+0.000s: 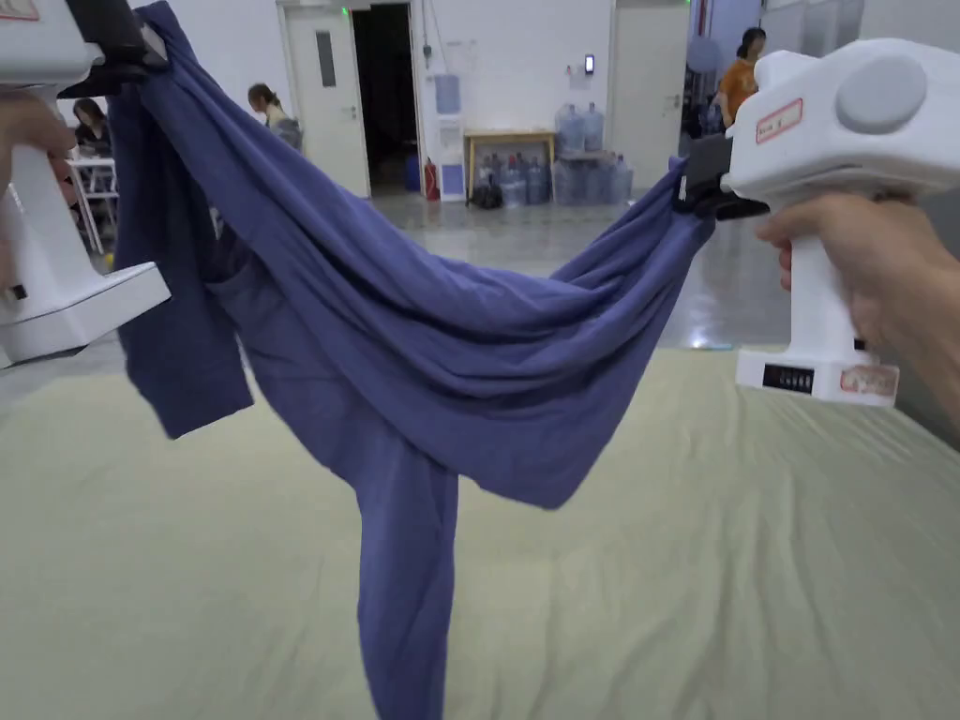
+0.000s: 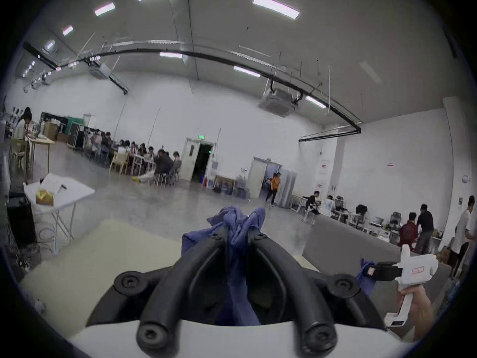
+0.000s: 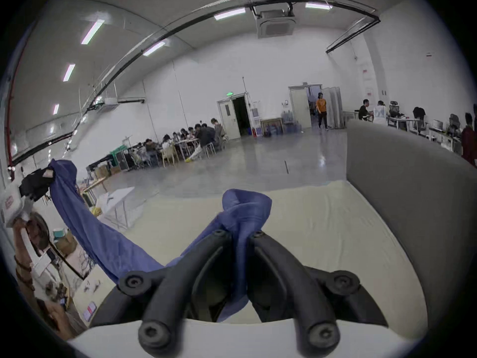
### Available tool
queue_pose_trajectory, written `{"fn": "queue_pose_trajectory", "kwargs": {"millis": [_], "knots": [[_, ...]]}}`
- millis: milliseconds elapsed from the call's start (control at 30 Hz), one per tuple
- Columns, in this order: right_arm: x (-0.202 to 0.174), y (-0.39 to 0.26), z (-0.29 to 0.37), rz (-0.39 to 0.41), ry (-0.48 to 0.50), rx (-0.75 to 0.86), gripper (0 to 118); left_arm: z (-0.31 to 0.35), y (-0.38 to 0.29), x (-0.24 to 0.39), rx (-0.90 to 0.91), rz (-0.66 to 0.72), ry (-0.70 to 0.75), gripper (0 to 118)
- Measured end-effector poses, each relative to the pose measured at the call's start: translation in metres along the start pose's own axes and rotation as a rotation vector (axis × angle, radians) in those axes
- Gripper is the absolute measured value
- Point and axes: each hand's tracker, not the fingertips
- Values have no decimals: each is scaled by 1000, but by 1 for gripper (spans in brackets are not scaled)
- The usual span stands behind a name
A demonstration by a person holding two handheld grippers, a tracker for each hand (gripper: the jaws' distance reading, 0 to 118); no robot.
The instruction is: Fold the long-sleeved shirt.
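Head view: blue long-sleeved shirt (image 1: 412, 356) hangs in the air above the pale yellow-green sheet (image 1: 712, 562), stretched in a sagging arc between both tools. Left gripper (image 1: 141, 58) is up high, clamped on one bunched end of the shirt; right gripper (image 1: 692, 187) is lower, clamped on the other end. One sleeve (image 1: 405, 600) dangles straight down over the sheet, another (image 1: 178, 356) hangs below the left gripper. The sheet is wrinkled and covers the whole work surface. Beyond the sheet: glossy grey floor (image 1: 525, 239), white wall, open dark doorway (image 1: 384, 94), a wooden table (image 1: 509, 141) with water jugs (image 1: 581, 155) beside the doorway, a person in an orange top (image 1: 741, 80) behind the right gripper.

Left gripper view: both black jaws are pressed together on a wad of shirt fabric (image 2: 236, 224). The sheet lies below the jaws, with a grey padded edge (image 2: 343, 244) along its side. The right gripper (image 2: 367, 271) shows farther off, pinching blue cloth. A white folding table (image 2: 64, 190) stands beside the sheet; people sit at tables along the far wall near the doorway.

Right gripper view: jaws are closed on a folded hump of shirt (image 3: 245, 208); the cloth runs across to the left gripper (image 3: 50, 173). The sheet sits under the jaws, grey padded edge (image 3: 402, 172) next to it. Strip lights and a ceiling air unit (image 3: 275, 22) overhead.
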Motion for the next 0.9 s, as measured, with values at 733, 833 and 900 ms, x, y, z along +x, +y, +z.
{"fn": "queue_pose_trajectory", "kwargs": {"millis": [733,833,900], "knots": [[82,-87,-157,-114,-175,-178,11,-113,-169,-32,-291,-47,91,10],[101,-165,-177,-146,-192,-299,11,-108,-242,-46,-387,-51,128,10],[108,-204,-179,-162,-201,-348,11,-101,-277,-59,-431,6,138,10]]}}
